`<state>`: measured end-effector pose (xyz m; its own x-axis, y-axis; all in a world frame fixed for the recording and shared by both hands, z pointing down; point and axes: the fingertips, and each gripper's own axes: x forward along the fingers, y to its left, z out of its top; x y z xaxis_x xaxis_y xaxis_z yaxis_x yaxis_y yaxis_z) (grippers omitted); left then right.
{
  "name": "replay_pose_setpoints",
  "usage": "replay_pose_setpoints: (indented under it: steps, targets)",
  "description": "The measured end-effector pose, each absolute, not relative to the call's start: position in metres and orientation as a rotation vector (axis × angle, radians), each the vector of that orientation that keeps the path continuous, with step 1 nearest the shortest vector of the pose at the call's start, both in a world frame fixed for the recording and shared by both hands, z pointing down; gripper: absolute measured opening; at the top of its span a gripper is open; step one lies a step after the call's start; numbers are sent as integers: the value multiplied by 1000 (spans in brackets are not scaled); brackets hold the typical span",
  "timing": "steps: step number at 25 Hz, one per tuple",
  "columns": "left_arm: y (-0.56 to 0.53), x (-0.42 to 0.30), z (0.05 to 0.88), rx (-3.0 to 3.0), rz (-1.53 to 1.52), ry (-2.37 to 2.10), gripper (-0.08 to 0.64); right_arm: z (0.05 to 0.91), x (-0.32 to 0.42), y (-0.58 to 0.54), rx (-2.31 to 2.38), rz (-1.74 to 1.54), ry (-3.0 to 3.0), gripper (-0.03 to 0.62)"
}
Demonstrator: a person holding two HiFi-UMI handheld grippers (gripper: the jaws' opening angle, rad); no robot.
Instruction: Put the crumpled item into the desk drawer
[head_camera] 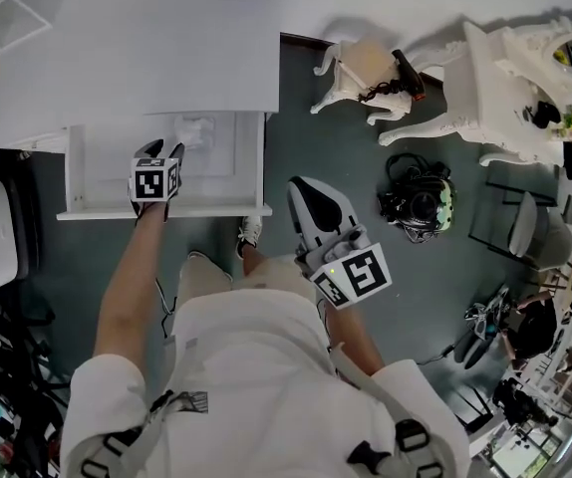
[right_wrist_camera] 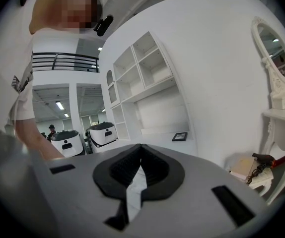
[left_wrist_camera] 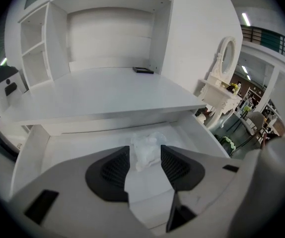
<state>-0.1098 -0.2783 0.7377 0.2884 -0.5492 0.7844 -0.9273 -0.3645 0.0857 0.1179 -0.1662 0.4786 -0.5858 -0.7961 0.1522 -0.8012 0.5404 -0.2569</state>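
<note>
Bright even indoor light, soft shadows, fisheye-warped dark corners, mild blur

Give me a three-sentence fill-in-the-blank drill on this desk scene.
1. The crumpled item lies inside the open desk ____.
2. The left hand-held gripper above it has its jaws ____.
3. The right hand-held gripper, away from the desk, has its jaws ____, with nothing between them.
Missing words: drawer; open; shut.

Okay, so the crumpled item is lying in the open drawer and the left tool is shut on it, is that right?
Not quite. The left tool is open, its jaws apart and clear of the crumpled item, as the left gripper view shows. The item does lie in the open drawer.
</note>
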Motion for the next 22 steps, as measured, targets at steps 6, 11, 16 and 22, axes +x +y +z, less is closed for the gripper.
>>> replay_pose_setpoints:
  steps: [6, 11, 16, 22]
  targets:
    - [-259, -109, 709, 2088, 840, -1237, 107, 449, 104, -147, 1447, 399, -2759, 11]
    - [-246, -118, 689, 2096, 779, -1229, 31, 429, 95, -131, 1455, 347, -2761, 11]
    - [-217, -128, 676, 2083, 717, -1232, 17, 416, 77, -115, 1425, 326, -2780, 11]
    - [-191, -155, 649, 2082, 686, -1319, 17, 403, 49, -99, 1323, 299, -2824, 11]
